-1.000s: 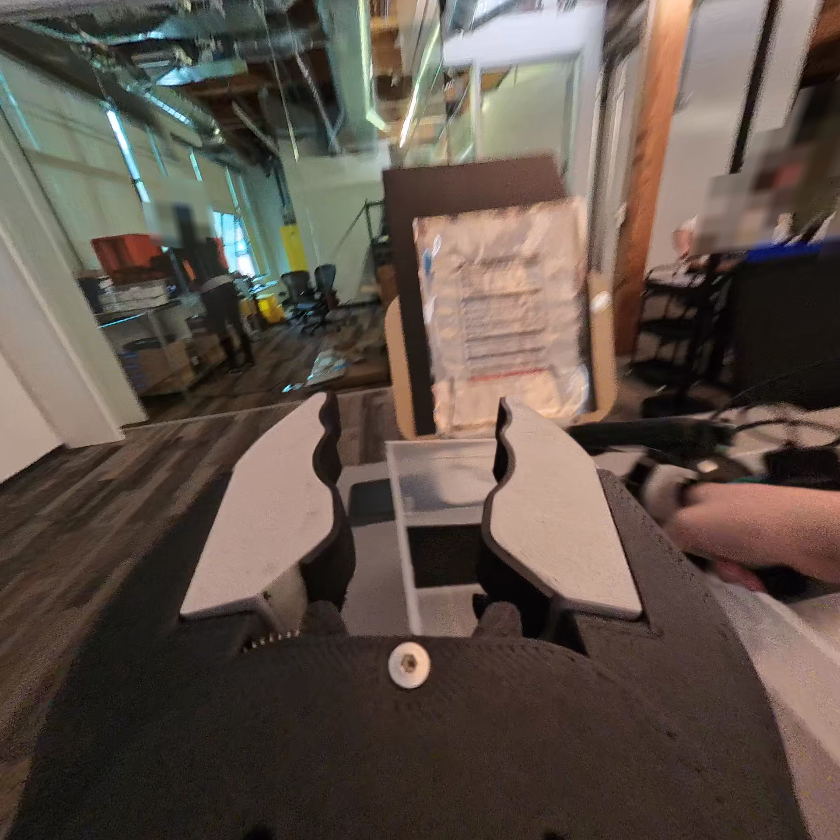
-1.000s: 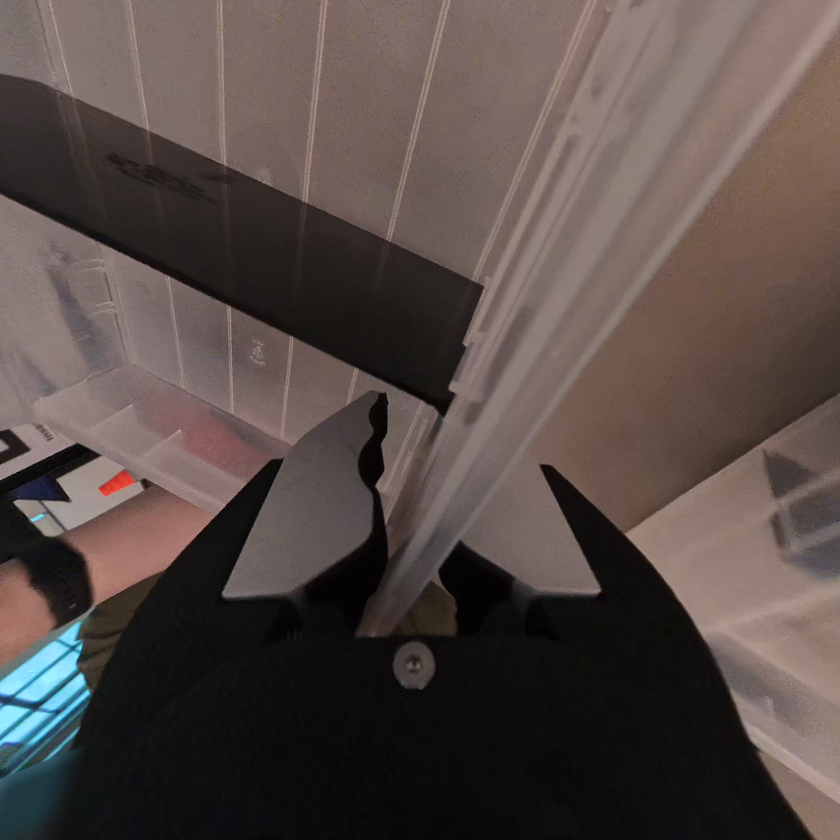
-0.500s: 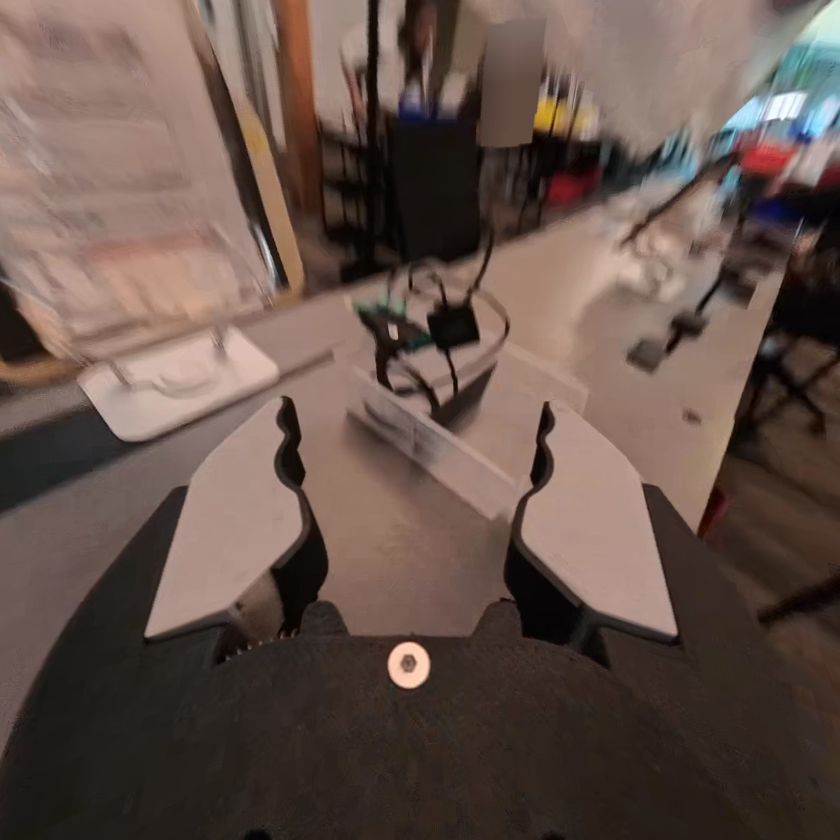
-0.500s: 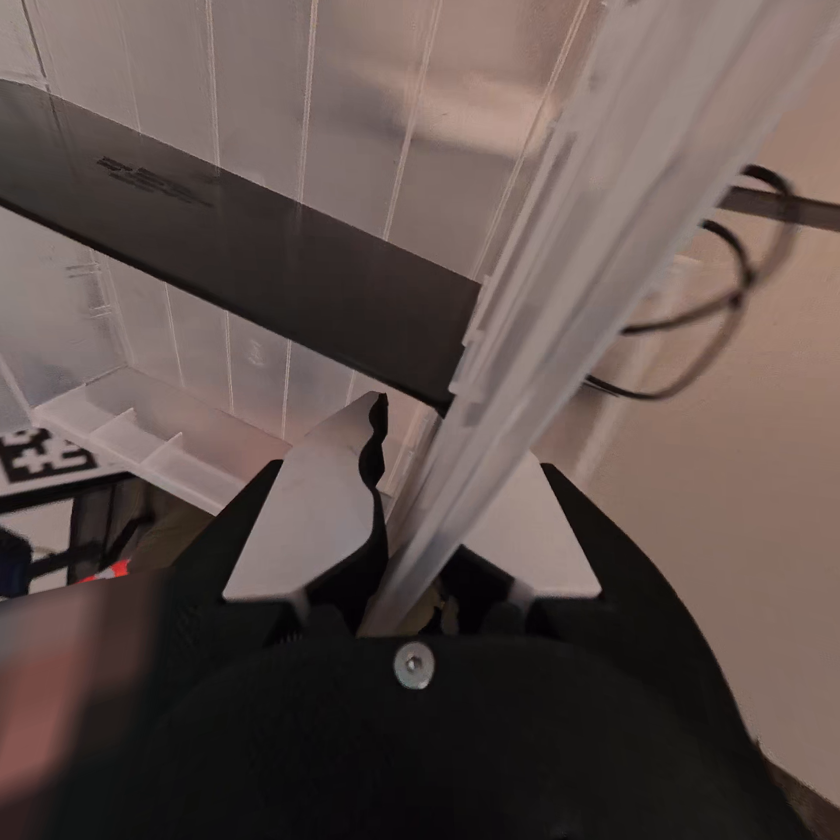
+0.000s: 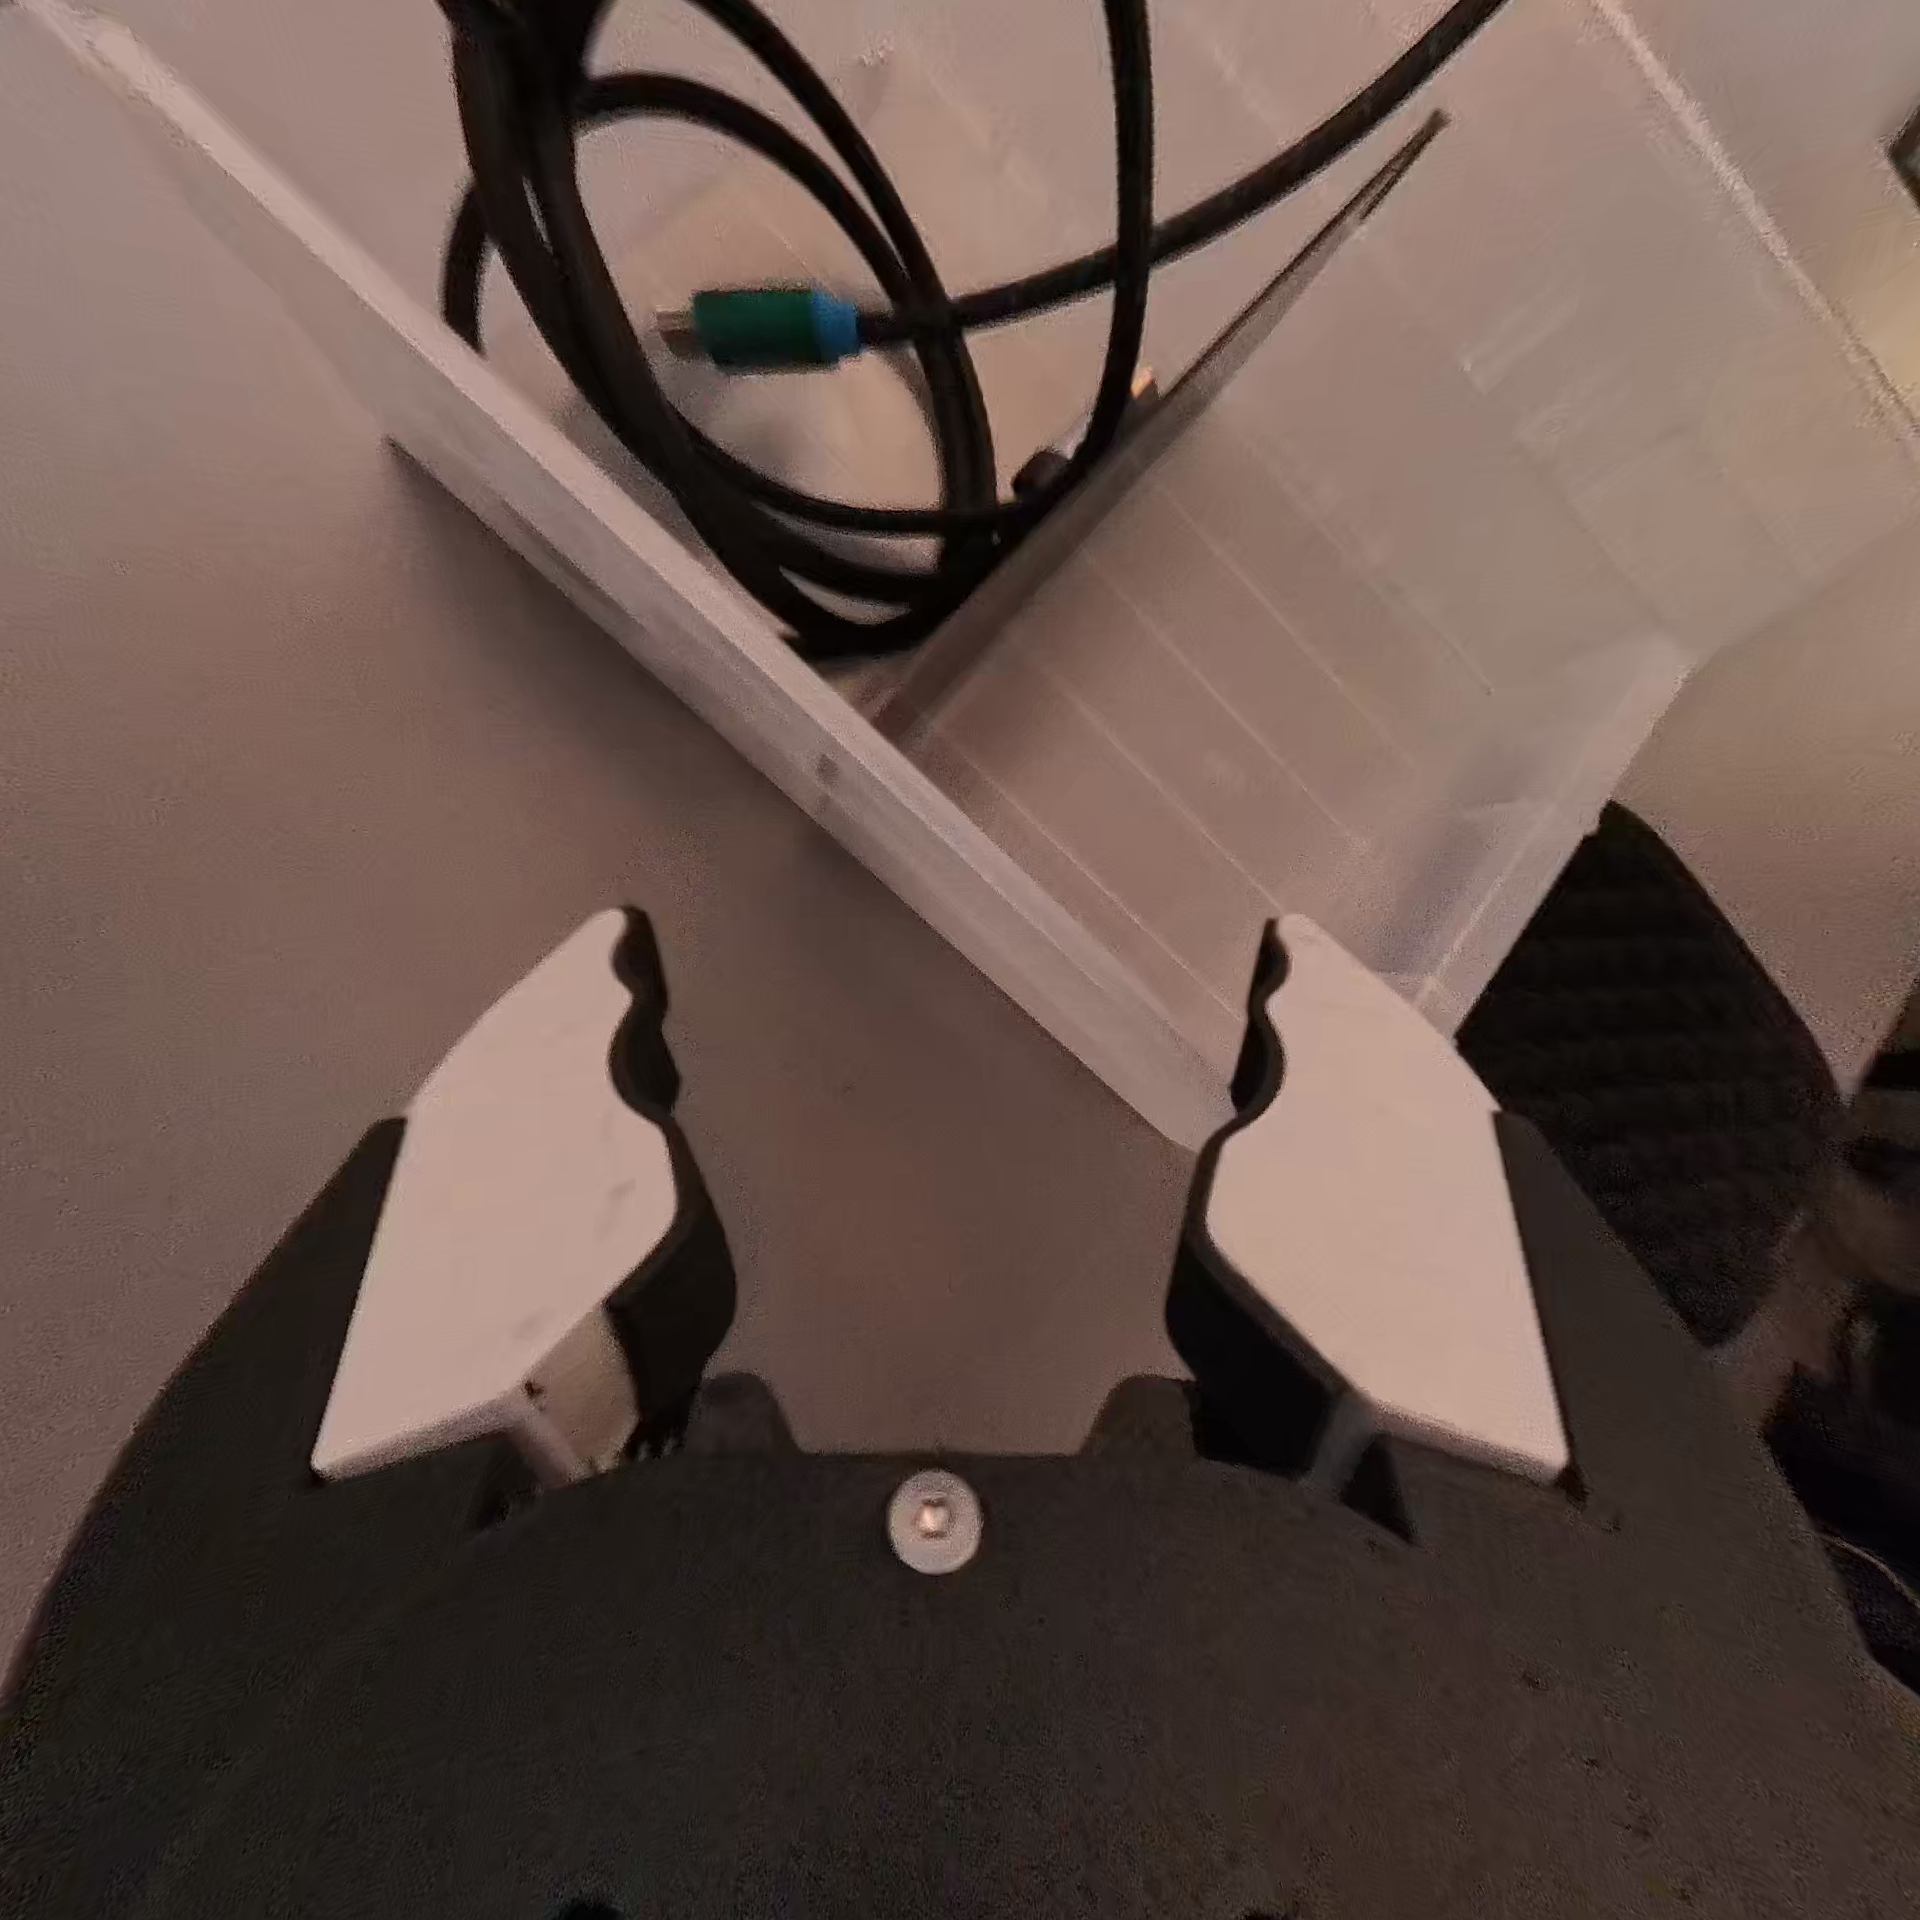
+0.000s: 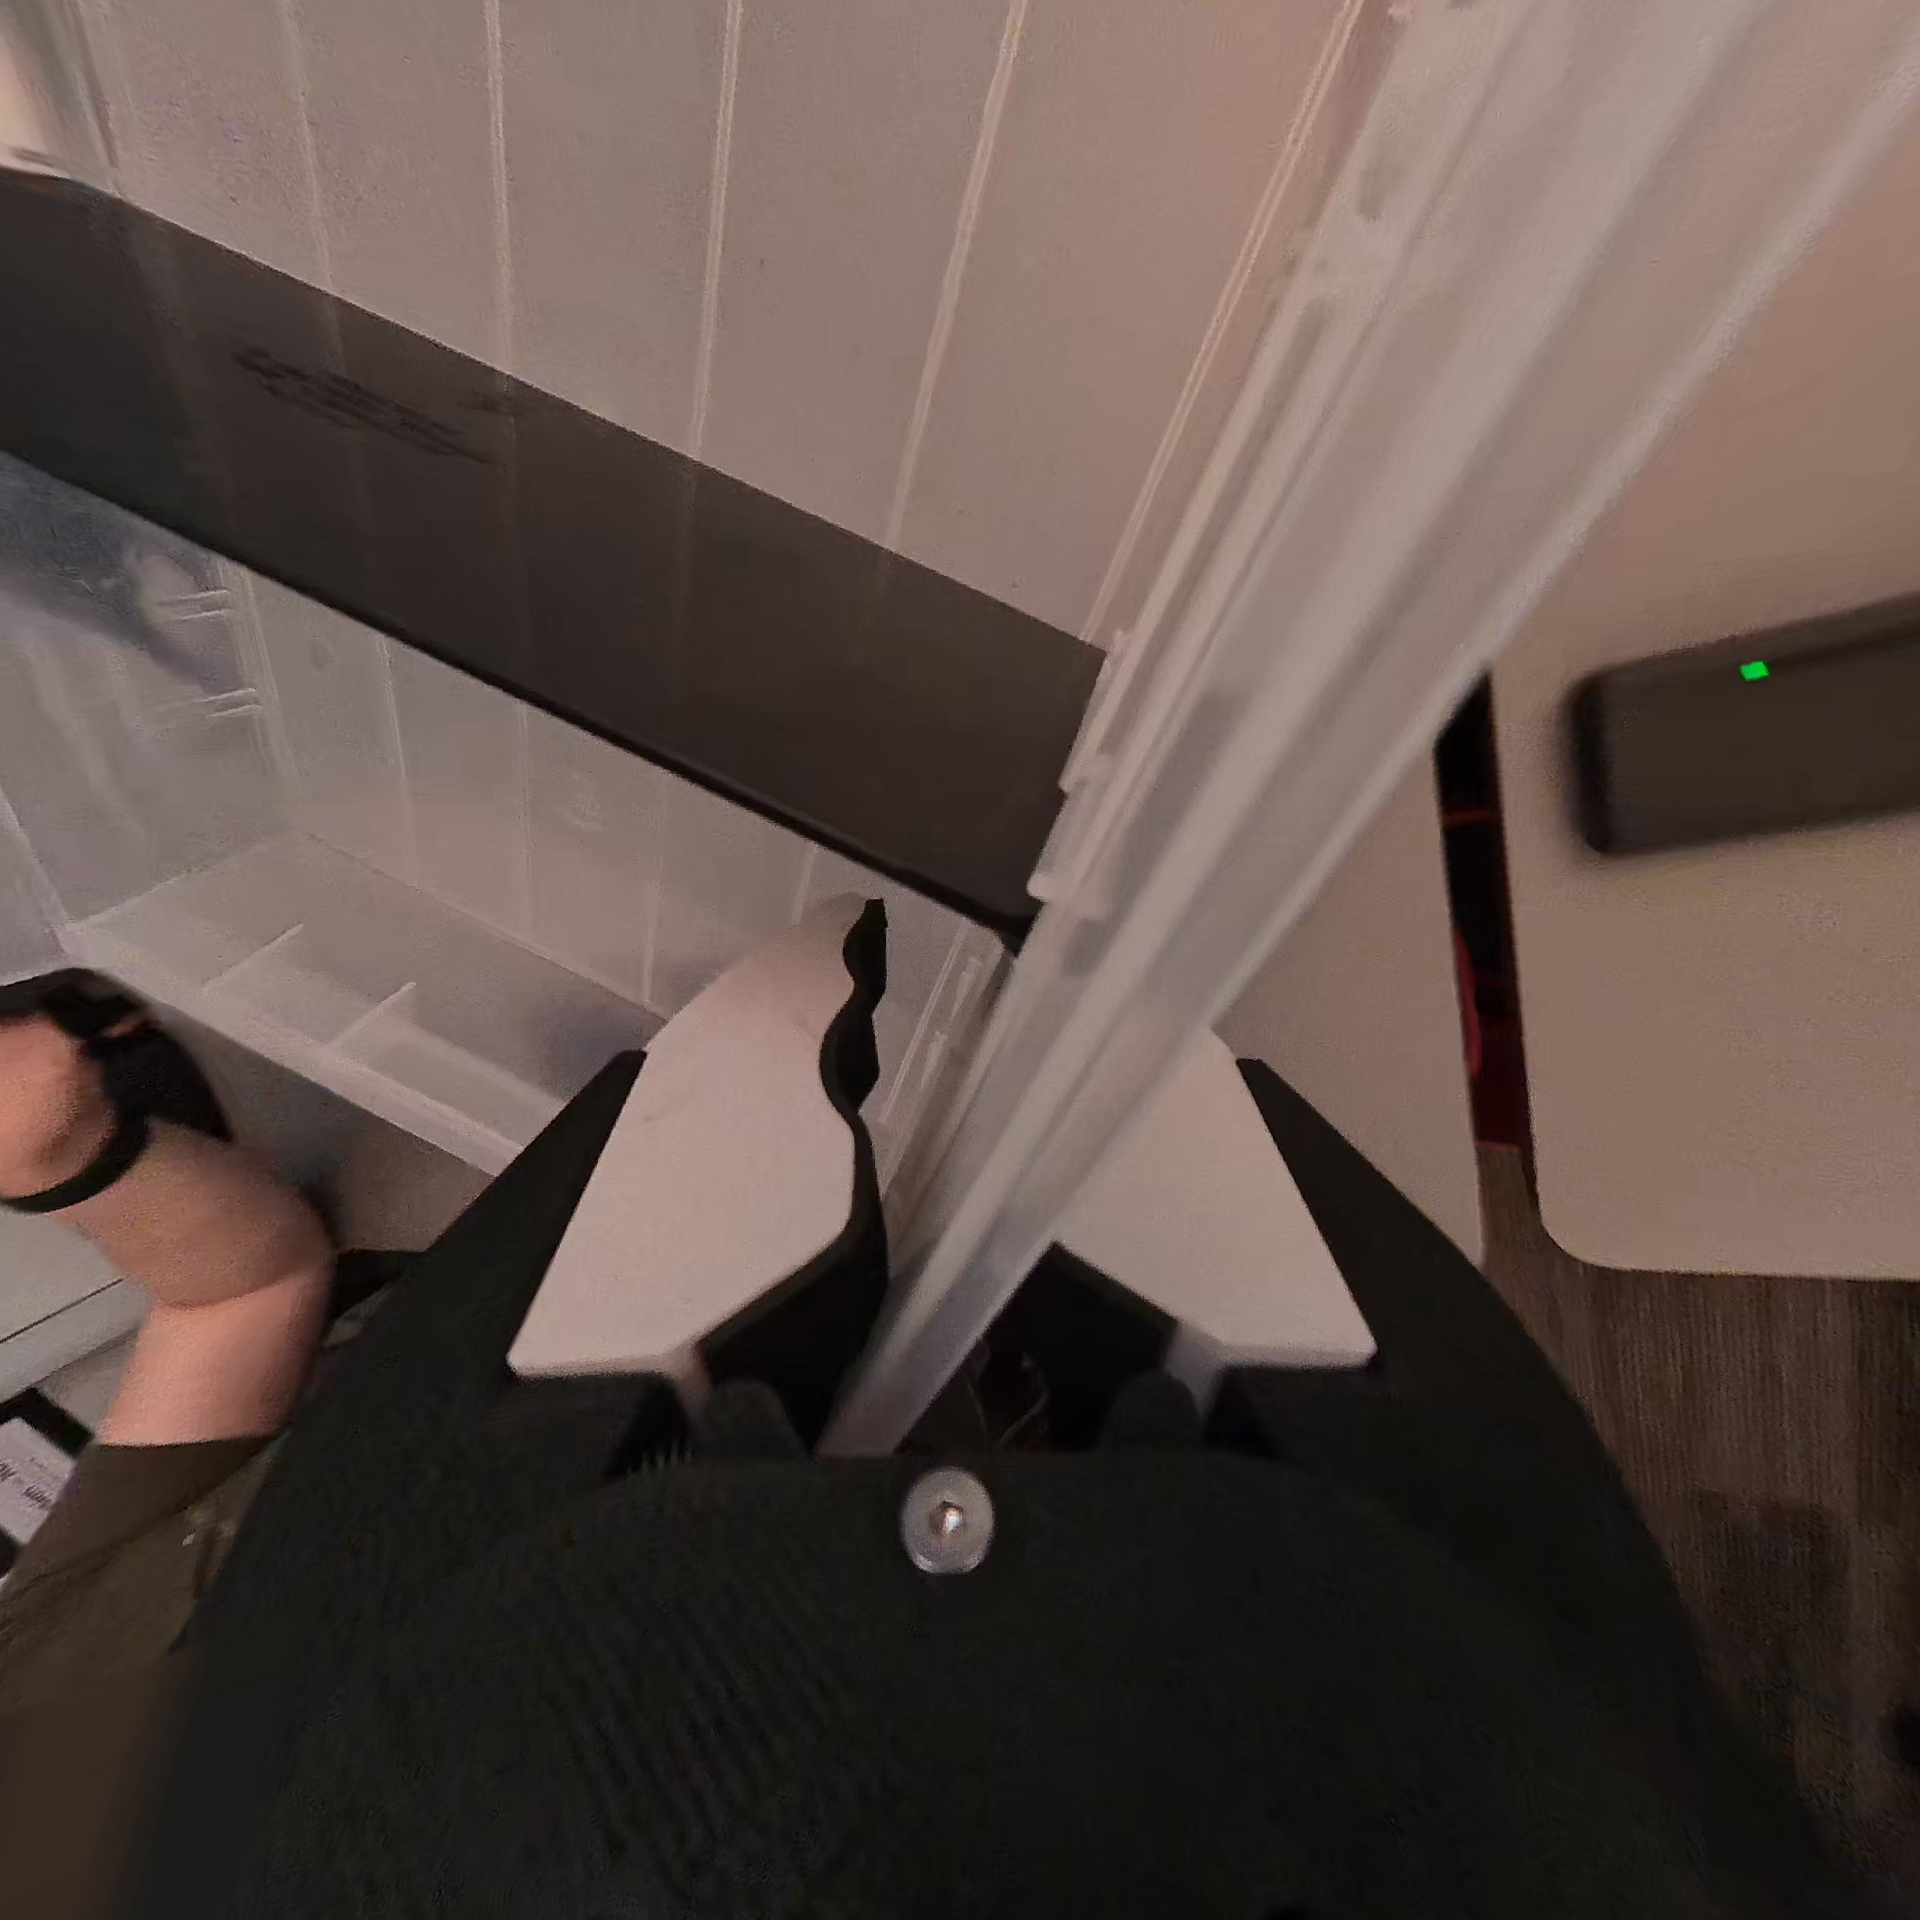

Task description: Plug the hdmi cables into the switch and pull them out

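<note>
- The left gripper (image 5: 951, 1029) stands wide open and holds nothing; bare pale table (image 5: 260, 727) lies between its fingers.
- The clear plastic lid (image 5: 1299, 644) is tilted up beside it; its front edge crosses close to the right finger.
- Black hdmi cables (image 5: 748, 457) lie coiled in the bin (image 5: 582, 499), with a green-blue plug (image 5: 774, 327) on top.
- The right gripper (image 6: 966, 1049) is closed on the lid's ribbed, translucent rim (image 6: 1195, 831).
- A dark flat device (image 6: 1756, 738) with a green light sits on the table, well apart.

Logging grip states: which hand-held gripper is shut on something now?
The right hand-held gripper: its fingers clamp the clear bin lid by the edge. The left hand-held gripper is open and empty, above the table.
</note>
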`<state>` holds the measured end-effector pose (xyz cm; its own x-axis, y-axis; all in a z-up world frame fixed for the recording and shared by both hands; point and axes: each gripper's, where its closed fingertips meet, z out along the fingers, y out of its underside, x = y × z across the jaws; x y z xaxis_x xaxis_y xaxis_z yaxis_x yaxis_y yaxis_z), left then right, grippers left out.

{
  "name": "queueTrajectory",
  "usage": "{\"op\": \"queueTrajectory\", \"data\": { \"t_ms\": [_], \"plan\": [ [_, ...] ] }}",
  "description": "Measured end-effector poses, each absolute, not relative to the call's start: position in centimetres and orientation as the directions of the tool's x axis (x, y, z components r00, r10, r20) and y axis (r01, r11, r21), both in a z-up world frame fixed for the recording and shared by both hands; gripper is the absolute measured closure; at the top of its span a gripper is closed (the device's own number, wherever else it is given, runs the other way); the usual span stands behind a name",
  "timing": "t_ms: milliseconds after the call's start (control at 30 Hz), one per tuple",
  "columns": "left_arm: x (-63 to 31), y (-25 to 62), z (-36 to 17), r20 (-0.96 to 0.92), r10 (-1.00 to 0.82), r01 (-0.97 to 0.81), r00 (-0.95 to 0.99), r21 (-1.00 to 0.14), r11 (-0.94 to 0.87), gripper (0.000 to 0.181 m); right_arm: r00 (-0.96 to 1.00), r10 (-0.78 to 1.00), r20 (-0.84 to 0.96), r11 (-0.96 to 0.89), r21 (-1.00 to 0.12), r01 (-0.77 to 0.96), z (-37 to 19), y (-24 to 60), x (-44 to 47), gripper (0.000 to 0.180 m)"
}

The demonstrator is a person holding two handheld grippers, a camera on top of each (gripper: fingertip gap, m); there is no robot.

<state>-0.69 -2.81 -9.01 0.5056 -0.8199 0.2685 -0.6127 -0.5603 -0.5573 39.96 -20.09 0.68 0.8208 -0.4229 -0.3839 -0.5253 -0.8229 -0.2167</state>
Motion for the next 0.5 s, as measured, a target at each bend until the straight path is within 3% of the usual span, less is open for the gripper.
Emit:
{"op": "queueTrajectory", "data": {
  "t_ms": [133,233,267,400,500],
  "plan": [
    [-1.2,-3.4,-9.1,0.316,-0.825,-0.649,0.468,-0.510,-0.564,0.093,0.825,-0.459,-0.330,-0.855,-0.088,-0.511,-5.7,-22.6,41.1,0.158],
    [-2.0,-4.4,-8.4,0.426,-0.817,-0.677,0.388,-0.470,-0.566,0.145,0.842,-0.445,-0.304,-0.882,-0.012,-0.471,-9.2,-22.8,40.3,0.158],
    [-2.9,-4.0,-8.3,0.439,-0.810,-0.680,0.390,-0.455,-0.574,0.152,0.848,-0.433,-0.305,-0.891,0.004,-0.453,-10.0,-22.6,39.8,0.158],
    [-8.7,-1.0,-8.1,0.446,-0.757,-0.662,0.477,-0.385,-0.643,0.163,0.864,-0.366,-0.346,-0.922,0.009,-0.388,-11.9,-20.6,36.9,0.158],
    [-14.6,2.3,-8.1,0.337,-0.717,-0.615,0.610,-0.370,-0.697,0.172,0.866,-0.314,-0.388,-0.941,0.004,-0.339,-12.8,-18.7,33.9,0.158]
  ]
}}
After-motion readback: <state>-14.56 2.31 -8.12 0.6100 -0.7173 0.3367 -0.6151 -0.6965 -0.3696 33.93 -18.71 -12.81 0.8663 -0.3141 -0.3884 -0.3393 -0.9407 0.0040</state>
